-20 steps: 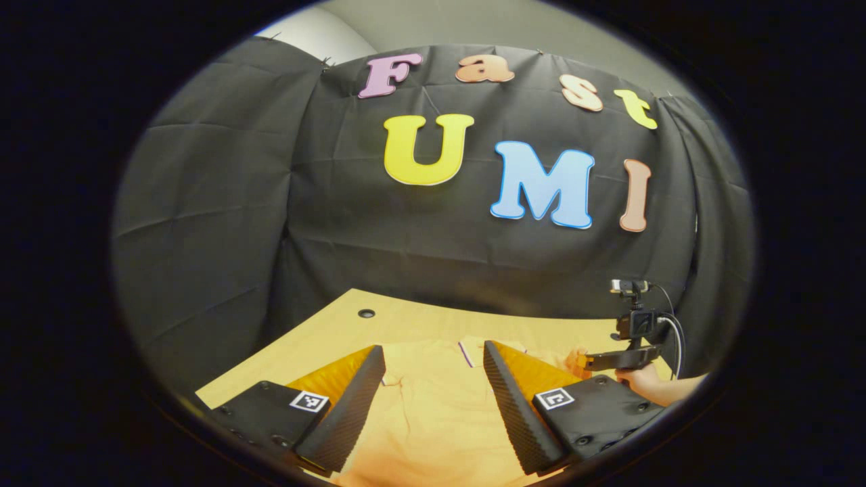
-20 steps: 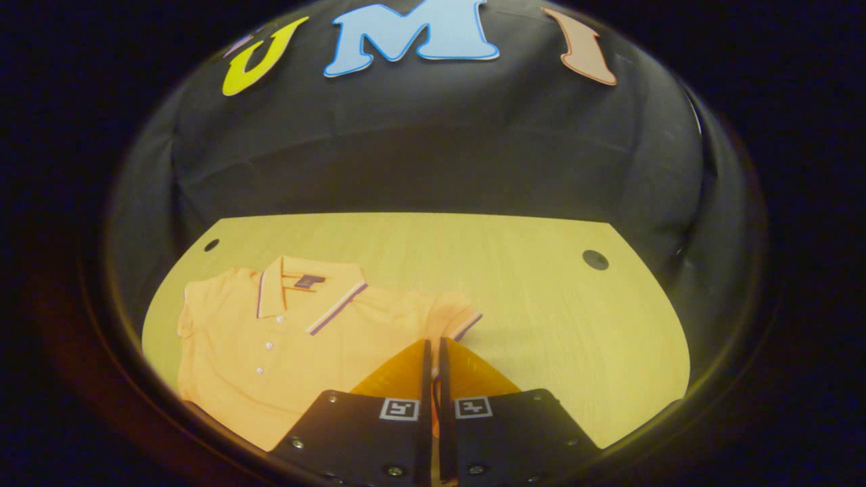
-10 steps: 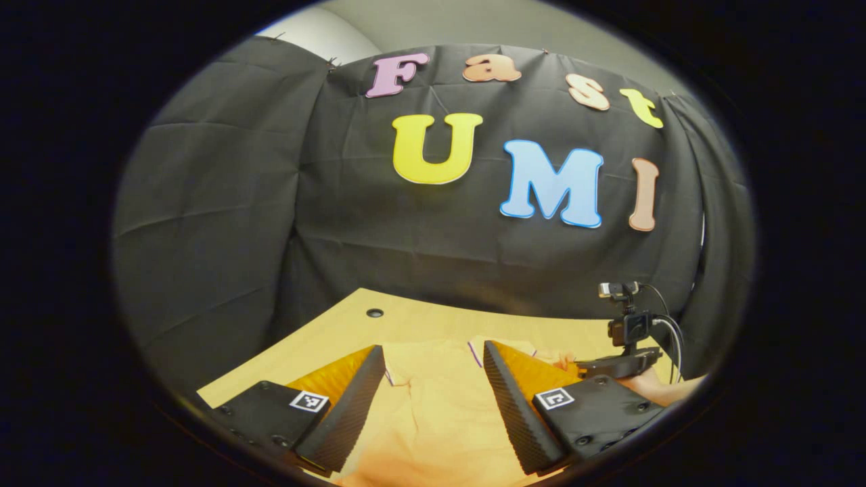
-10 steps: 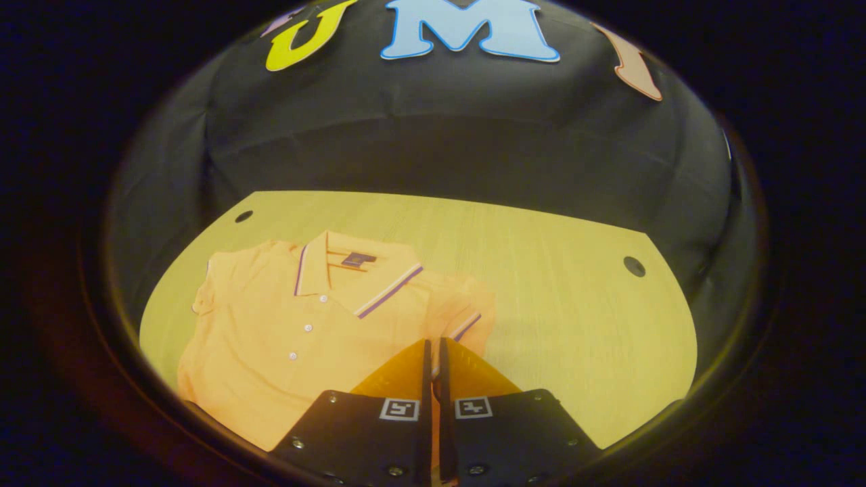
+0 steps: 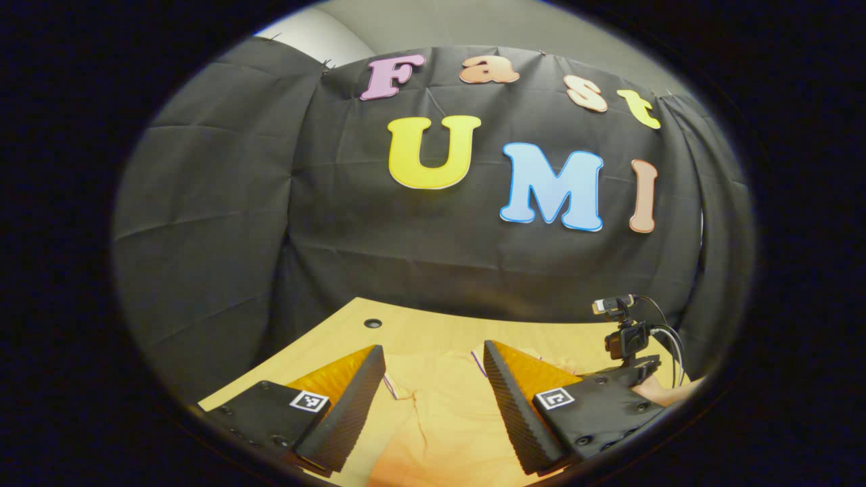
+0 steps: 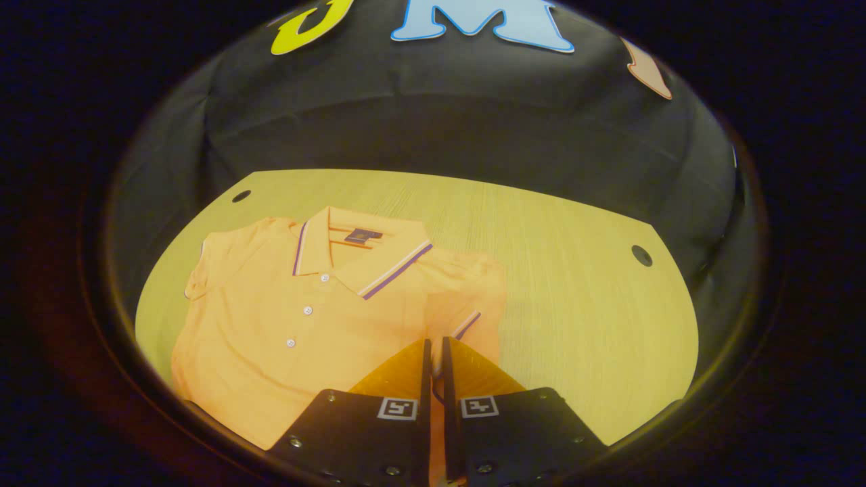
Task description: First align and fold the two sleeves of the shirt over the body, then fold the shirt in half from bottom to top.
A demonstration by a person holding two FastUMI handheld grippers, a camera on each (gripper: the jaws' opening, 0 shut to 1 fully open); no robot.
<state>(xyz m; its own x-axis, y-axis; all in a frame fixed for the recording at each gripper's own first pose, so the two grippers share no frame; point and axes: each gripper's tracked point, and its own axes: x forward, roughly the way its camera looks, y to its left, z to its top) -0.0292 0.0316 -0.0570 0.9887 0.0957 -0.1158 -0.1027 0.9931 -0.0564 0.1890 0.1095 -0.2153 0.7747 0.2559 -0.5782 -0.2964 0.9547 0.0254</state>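
1. In the right gripper view we see the orange polo shirt (image 6: 298, 325) lying face up on the wooden tabletop (image 6: 575, 304), filling the left and centre of the frame, collar (image 6: 362, 253) toward the upper middle.
2. One short sleeve (image 6: 467, 318), with a striped cuff, is folded in over the body just right of centre; the other sleeve (image 6: 196, 284) lies at the left edge.
3. Our right claw (image 6: 436, 352), at the bottom centre of that view, has its fingers pressed nearly together with orange cloth of the folded sleeve pinched between them.
4. In the left gripper view our left claw (image 5: 433, 392) is spread wide at the bottom of the frame, above the shirt (image 5: 440, 419), gripping nothing.
5. At the lower right of the left gripper view we see the other gripper's camera mount (image 5: 626, 331) with cables, and part of a hand (image 5: 659, 391).
6. Round holes (image 6: 641, 256) mark the tabletop's far corners.
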